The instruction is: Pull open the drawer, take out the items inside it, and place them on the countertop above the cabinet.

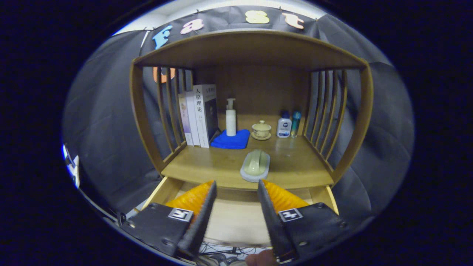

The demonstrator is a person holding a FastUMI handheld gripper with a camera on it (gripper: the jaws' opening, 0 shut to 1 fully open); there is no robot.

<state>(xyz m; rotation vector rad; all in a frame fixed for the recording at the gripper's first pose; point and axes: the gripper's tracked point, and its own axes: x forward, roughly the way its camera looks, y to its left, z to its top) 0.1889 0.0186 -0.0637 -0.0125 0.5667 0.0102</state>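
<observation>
A wooden cabinet stands ahead with a countertop (207, 168) under a slatted shelf frame. On the countertop, just beyond my fingertips, lies a pale green brush-like item on a grey base (255, 165). Below the countertop's front edge the drawer (236, 218) is pulled out, its light wooden bottom showing bare between my fingers. My gripper (237, 183) hovers over the drawer, open, with nothing between its fingers.
At the back of the countertop stand three books (197, 116), a white pump bottle (231, 119) on a blue cloth (232, 140), a lidded cup on a saucer (261, 130) and two small bottles (288, 125). Slatted side rails (325, 114) close both sides.
</observation>
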